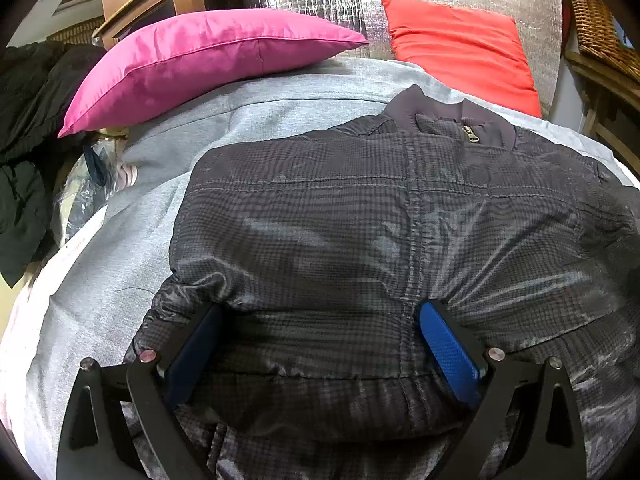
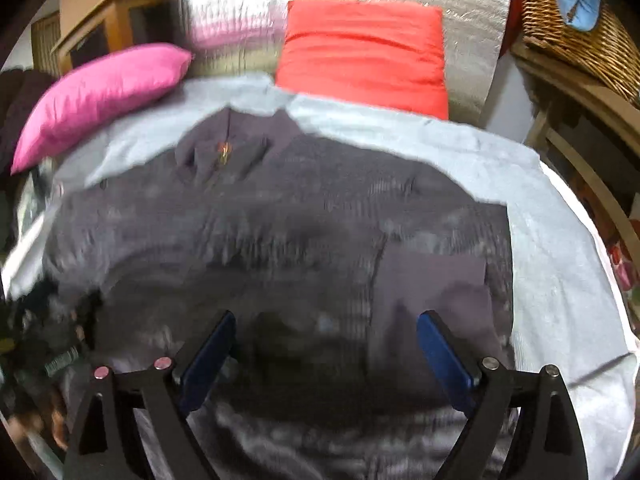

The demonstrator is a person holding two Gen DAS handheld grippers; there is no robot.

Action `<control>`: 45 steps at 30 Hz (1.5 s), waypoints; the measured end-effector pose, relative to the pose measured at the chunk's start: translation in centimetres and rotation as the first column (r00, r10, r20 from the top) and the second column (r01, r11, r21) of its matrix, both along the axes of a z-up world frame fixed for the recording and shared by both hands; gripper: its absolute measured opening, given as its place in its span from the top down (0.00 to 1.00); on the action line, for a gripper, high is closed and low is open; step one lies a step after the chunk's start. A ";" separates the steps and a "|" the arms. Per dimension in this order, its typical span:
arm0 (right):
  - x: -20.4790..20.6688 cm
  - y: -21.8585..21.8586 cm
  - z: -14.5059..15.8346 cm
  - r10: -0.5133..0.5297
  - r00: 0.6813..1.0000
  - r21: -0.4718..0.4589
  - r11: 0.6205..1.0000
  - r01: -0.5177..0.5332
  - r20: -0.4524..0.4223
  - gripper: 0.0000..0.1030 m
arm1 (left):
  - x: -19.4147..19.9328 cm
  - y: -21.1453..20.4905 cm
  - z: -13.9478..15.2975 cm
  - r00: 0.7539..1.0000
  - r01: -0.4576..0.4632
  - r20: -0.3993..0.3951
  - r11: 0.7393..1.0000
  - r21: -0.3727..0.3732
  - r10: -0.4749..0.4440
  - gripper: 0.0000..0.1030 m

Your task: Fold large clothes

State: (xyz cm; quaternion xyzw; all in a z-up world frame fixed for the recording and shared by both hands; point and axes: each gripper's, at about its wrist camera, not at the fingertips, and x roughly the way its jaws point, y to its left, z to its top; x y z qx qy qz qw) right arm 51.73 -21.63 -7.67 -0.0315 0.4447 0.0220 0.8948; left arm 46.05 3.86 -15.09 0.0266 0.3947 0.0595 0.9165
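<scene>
Jacket [image 1: 400, 240] fabric is filling both of my views: the dark checked garment is lying front-up on a grey sheet [image 1: 120, 280], collar pointing away from me toward the cushions.

My left gripper [image 1: 320, 312] is hanging low over the jacket's hem, fingers spread wide apart with nothing between them; the elastic waistband is running across just under the blue pads [image 1: 448, 352]. This view is sharp, so I am seeing the fine check weave, the stitched seam across the chest and the brass zipper pull [image 1: 469, 134] at the collar. It is also showing a pile of dark clothes [image 1: 24, 160] and a crinkled plastic bag [image 1: 86, 188] off to the left of the sheet.

My right gripper [image 2: 326, 316] is hovering over the jacket's right side, fingers likewise wide apart and holding nothing. This view is blurred, so the weave is smearing out. It is showing more of the sheet's bare right edge and a wicker basket [image 2: 576, 36] on a wooden shelf [image 2: 568, 84].

Both views are showing the pink cushion [image 1: 208, 60] resting on the sheet's far left corner and the red cushion [image 2: 364, 52] leaning against silver foil [image 2: 248, 8].
</scene>
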 end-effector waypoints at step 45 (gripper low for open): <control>7.5 -15.1 2.1 -0.035 0.999 0.331 0.942 0.047 -0.042 0.90 | 8.5 10.6 3.5 0.995 0.049 -0.069 0.955 -0.294 -0.072 0.88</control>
